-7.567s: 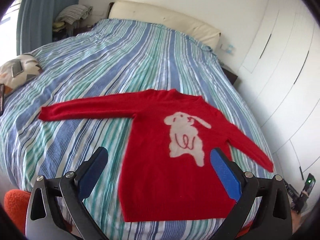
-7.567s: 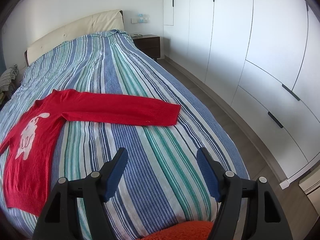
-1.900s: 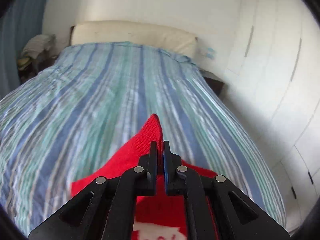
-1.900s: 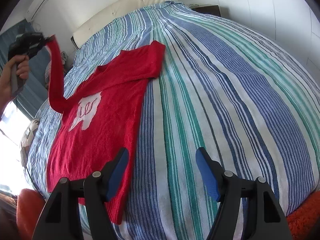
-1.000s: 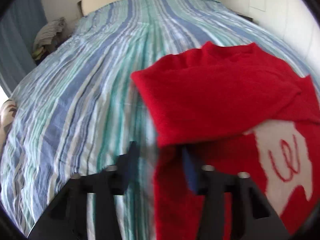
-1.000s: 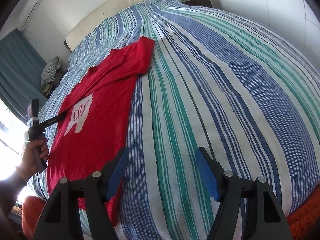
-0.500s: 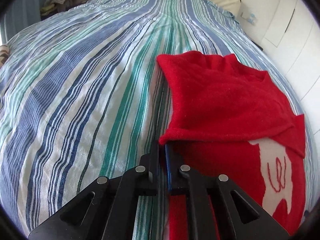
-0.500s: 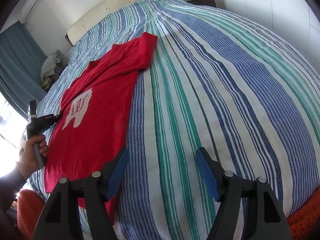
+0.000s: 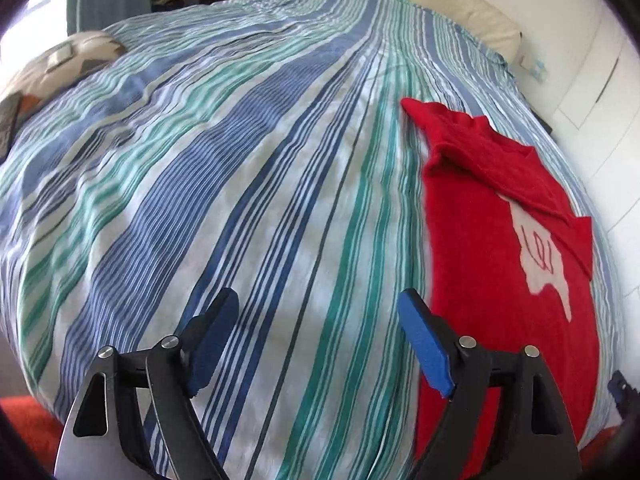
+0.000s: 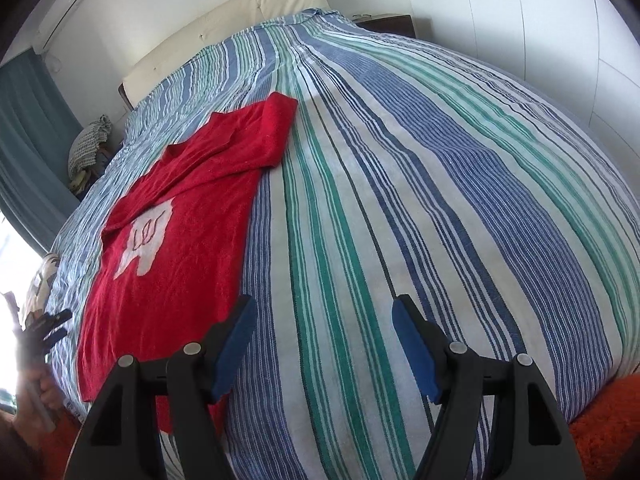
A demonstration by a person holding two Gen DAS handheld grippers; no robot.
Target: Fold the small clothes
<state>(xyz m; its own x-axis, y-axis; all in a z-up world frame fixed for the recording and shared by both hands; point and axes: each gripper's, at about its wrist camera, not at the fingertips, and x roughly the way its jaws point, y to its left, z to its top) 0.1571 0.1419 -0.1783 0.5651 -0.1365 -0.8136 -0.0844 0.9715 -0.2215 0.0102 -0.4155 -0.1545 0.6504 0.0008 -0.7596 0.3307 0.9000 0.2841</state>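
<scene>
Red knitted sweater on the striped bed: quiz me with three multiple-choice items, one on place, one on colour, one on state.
1. Where do the red knitted sweater's sleeves lie?
A. folded across its chest
B. spread out flat
C. hanging off the bed

2. What colour is its chest figure?
A. black
B. yellow
C. white

3. The left gripper's fingers are:
A. clamped on a sleeve
B. apart, holding nothing
C. pinching the hem

Key: 1 A, both sleeves overlap below the collar; 2 C, a pale patch with red lines; 3 B, its jaws have just been opening, and only the blue-green striped bedspread shows between them.
</scene>
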